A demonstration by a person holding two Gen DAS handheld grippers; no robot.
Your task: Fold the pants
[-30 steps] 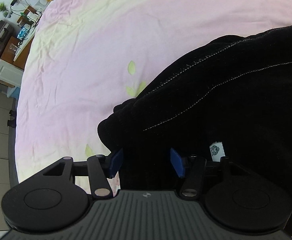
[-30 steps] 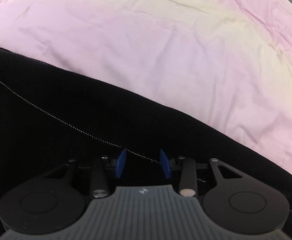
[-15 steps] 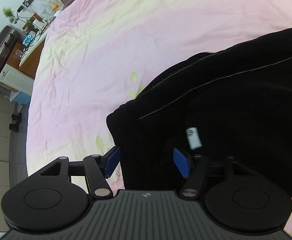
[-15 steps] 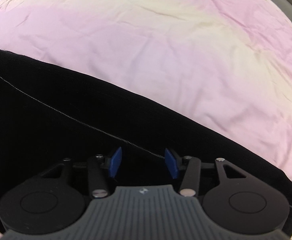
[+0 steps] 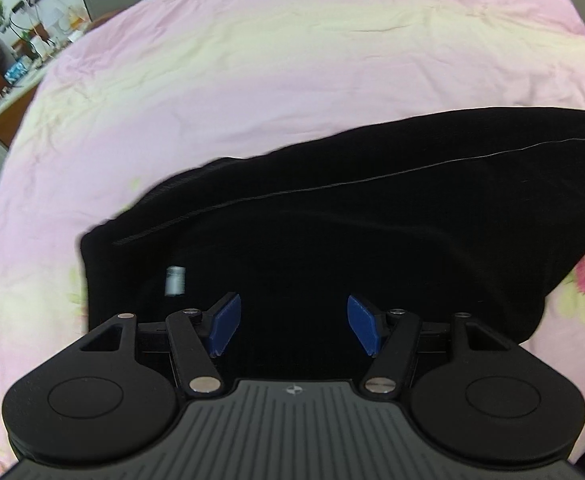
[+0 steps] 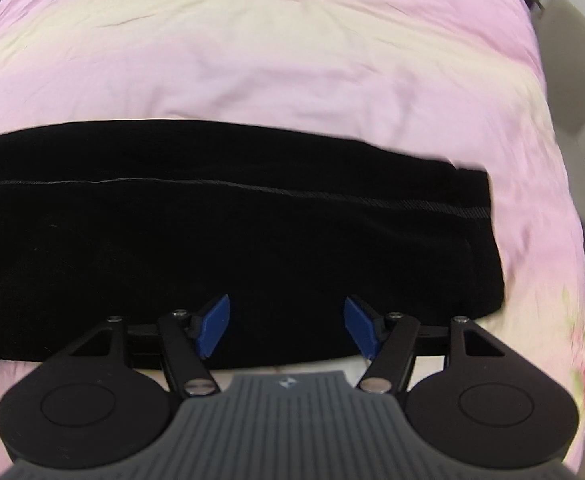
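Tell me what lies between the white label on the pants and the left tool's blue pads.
Only black pants fabric: in the left wrist view nothing else separates the white label from the open left tool.

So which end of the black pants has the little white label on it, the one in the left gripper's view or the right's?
The end in the left wrist view: a small white label lies on the black pants there. The end in the right wrist view shows only a stitched hem.

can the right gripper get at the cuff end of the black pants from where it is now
Probably yes. The right gripper hangs open over the black pants, and the cuff end lies uncovered on the pink sheet, nothing between.
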